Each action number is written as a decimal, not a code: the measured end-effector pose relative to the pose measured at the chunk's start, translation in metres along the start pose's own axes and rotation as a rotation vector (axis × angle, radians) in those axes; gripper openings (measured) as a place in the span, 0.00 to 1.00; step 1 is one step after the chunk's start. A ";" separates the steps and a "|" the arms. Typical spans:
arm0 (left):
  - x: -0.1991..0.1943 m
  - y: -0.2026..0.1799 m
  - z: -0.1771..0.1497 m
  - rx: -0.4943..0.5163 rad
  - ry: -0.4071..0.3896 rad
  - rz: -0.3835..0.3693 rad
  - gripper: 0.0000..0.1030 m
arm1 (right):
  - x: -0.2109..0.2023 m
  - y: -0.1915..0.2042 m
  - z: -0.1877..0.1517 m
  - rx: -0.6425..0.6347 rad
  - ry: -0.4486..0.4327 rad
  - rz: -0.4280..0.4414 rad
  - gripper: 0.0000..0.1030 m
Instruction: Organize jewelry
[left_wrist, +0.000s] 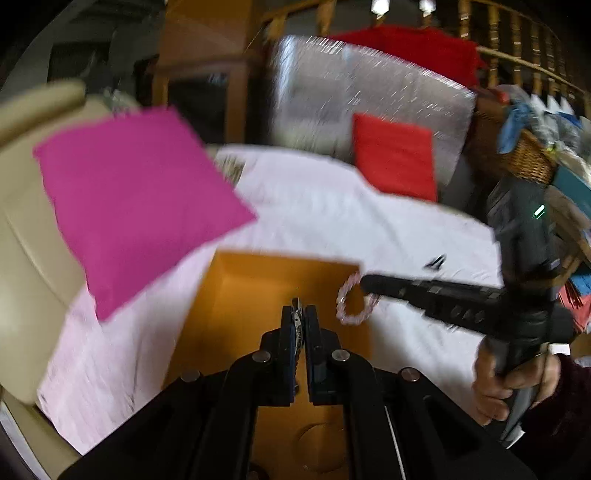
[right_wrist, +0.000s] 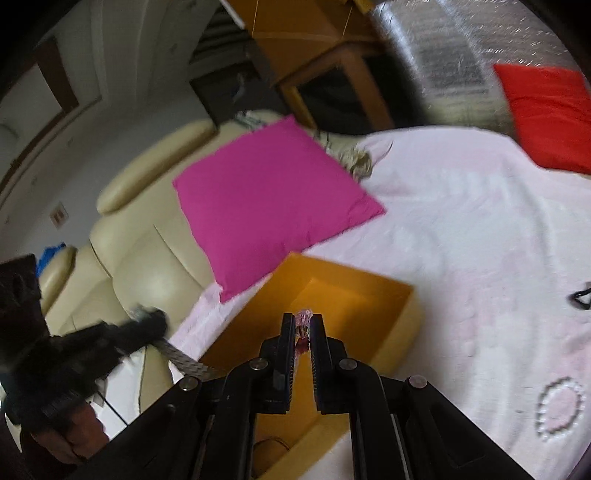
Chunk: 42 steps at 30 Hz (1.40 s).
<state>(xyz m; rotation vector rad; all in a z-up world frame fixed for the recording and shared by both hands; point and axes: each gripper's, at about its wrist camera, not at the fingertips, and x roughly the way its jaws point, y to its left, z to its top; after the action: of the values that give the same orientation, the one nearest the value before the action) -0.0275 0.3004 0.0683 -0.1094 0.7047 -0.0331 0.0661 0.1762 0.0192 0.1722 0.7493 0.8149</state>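
Now both tongs are clamped over the orange box (right_wrist: 354, 295): left tongs (left_wrist: 300, 314) on a metal watch band (left_wrist: 297, 325), right tongs (right_wrist: 303, 325) on a pink bead bracelet (left_wrist: 351, 299).

A cream leather sofa (right_wrist: 147, 236) carries a magenta cushion (right_wrist: 273, 203) beside a pale pink blanket (right_wrist: 461, 229). Behind stand a red cushion (left_wrist: 395, 155), wooden furniture (left_wrist: 207, 44) and a wicker basket (left_wrist: 524, 155)

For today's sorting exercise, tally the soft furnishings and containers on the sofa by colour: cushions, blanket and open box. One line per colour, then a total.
Magenta: 1, the magenta cushion
Red: 1, the red cushion
Pale pink: 1, the blanket
Orange: 1, the open box
Total: 4
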 end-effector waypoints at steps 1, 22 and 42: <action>0.011 0.007 -0.004 -0.011 0.030 0.019 0.05 | 0.007 0.001 0.000 0.000 0.013 -0.008 0.10; -0.023 -0.101 0.000 0.134 -0.056 0.022 0.68 | -0.122 -0.087 -0.022 0.160 -0.033 -0.219 0.26; 0.063 -0.311 -0.001 0.169 -0.127 0.004 0.85 | -0.330 -0.268 -0.102 0.600 -0.334 -0.425 0.58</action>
<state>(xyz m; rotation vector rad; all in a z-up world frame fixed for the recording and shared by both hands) 0.0216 -0.0128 0.0622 0.0514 0.5727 -0.0804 0.0100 -0.2568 0.0114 0.6463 0.6615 0.1316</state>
